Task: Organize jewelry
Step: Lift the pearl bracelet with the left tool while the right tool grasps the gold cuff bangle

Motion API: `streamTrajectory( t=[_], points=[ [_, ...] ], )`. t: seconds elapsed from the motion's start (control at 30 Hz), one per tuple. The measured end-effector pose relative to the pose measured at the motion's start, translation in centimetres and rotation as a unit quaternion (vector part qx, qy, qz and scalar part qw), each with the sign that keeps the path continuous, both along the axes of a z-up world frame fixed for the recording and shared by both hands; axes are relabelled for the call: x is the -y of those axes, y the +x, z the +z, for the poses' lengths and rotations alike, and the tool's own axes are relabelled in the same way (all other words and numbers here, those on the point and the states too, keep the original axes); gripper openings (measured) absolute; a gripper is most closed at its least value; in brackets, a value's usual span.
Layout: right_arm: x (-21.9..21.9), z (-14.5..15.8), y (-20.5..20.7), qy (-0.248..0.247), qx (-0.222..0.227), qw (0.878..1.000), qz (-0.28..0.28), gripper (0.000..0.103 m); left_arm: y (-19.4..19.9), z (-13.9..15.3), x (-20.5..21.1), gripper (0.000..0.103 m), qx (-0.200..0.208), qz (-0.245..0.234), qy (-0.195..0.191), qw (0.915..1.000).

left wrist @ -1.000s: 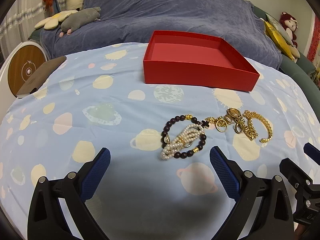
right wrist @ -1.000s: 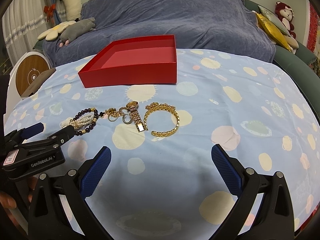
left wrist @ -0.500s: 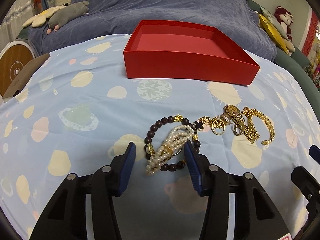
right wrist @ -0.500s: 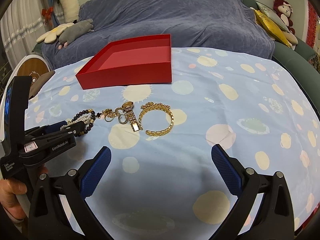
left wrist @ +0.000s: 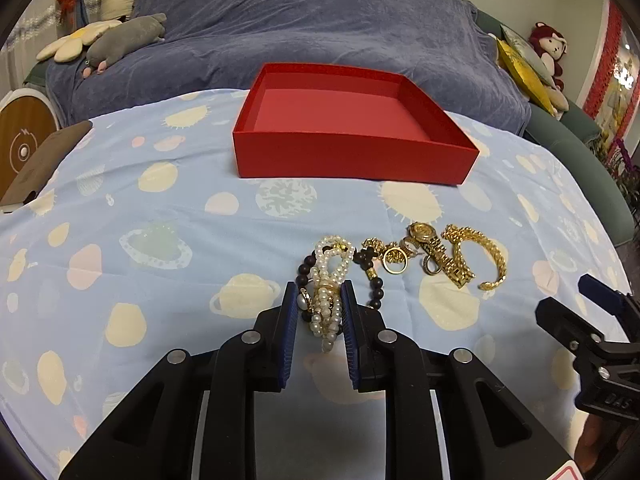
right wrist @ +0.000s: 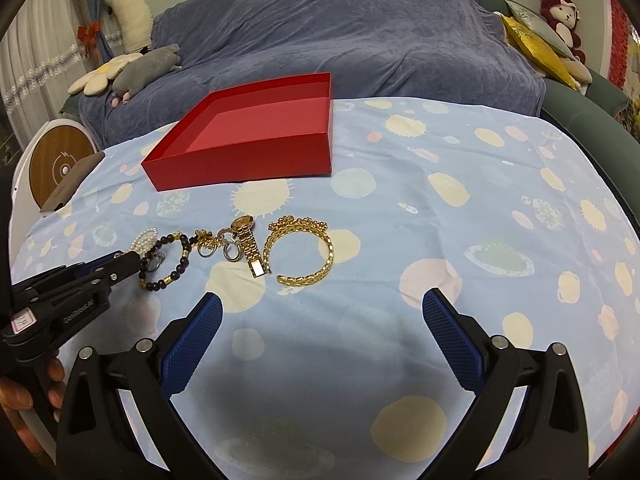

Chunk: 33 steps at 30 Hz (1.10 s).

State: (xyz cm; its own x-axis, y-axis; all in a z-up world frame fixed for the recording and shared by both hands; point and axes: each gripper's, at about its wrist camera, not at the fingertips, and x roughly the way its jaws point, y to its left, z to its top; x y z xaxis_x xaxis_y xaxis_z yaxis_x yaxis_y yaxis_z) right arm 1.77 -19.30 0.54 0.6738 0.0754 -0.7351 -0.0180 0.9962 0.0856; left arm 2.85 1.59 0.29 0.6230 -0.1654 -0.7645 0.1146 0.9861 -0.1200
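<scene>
My left gripper (left wrist: 319, 300) is shut on a white pearl bracelet (left wrist: 329, 280) on the blue planet-print cloth; the dark bead bracelet (left wrist: 374, 280) lies tangled around it. To their right lie gold rings (left wrist: 394, 260), a gold watch (left wrist: 436, 250) and a gold chain bangle (left wrist: 490, 256). An empty red tray (left wrist: 352, 160) stands behind them. My right gripper (right wrist: 322, 312) is open and empty, in front of the bangle (right wrist: 300, 252). The left gripper (right wrist: 116, 268) shows at the left of the right wrist view, on the pearls (right wrist: 144, 240).
A blue-covered sofa (right wrist: 360, 40) with plush toys (right wrist: 132, 68) stands behind the table. A round white and wood device (right wrist: 56, 164) and a brown flat object (right wrist: 74, 184) sit at the table's left edge. Yellow cushions (right wrist: 536, 52) lie at far right.
My left gripper moved forward over the pearl and bead bracelets and closed its fingers from wide open onto the pearls. My right gripper stayed open and shifted slightly.
</scene>
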Motion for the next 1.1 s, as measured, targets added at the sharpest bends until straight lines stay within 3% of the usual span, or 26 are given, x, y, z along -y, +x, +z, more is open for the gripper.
streamTrajectory(
  t=[0.4, 0.53, 0.63, 0.77, 0.97, 1.1],
  points=[
    [-2.1, -2.2, 4.5, -0.015, -0.027, 1.0, 0.004, 0.089, 0.0, 1.1, -1.6, 0.018, 0.001, 0.018, -0.025, 0.9995],
    [-2.6, -3.3, 5.6, -0.012, -0.043, 0.999, 0.004, 0.082, 0.0, 1.2, -1.8, 0.018, -0.001, 0.016, -0.033, 0.9993],
    [-2.7, -3.9, 6.1, -0.008, -0.053, 0.999, 0.007, 0.069, -0.1, 1.3, -1.9, 0.018, 0.0, 0.015, -0.035, 0.9993],
    [-2.8, -4.0, 5.9, -0.004, -0.049, 0.999, 0.008, 0.069, -0.2, 1.3, -2.1, 0.019, -0.002, 0.016, -0.034, 0.9993],
    [-2.2, -3.9, 5.5, 0.009, -0.046, 0.999, 0.013, 0.054, -0.3, 1.3, -2.2, 0.019, -0.001, 0.017, -0.032, 0.9994],
    [-1.7, -3.9, 5.3, 0.01, -0.048, 0.999, 0.011, 0.053, -0.3, 1.3, -2.2, 0.019, -0.001, 0.016, -0.03, 0.9994]
  ],
)
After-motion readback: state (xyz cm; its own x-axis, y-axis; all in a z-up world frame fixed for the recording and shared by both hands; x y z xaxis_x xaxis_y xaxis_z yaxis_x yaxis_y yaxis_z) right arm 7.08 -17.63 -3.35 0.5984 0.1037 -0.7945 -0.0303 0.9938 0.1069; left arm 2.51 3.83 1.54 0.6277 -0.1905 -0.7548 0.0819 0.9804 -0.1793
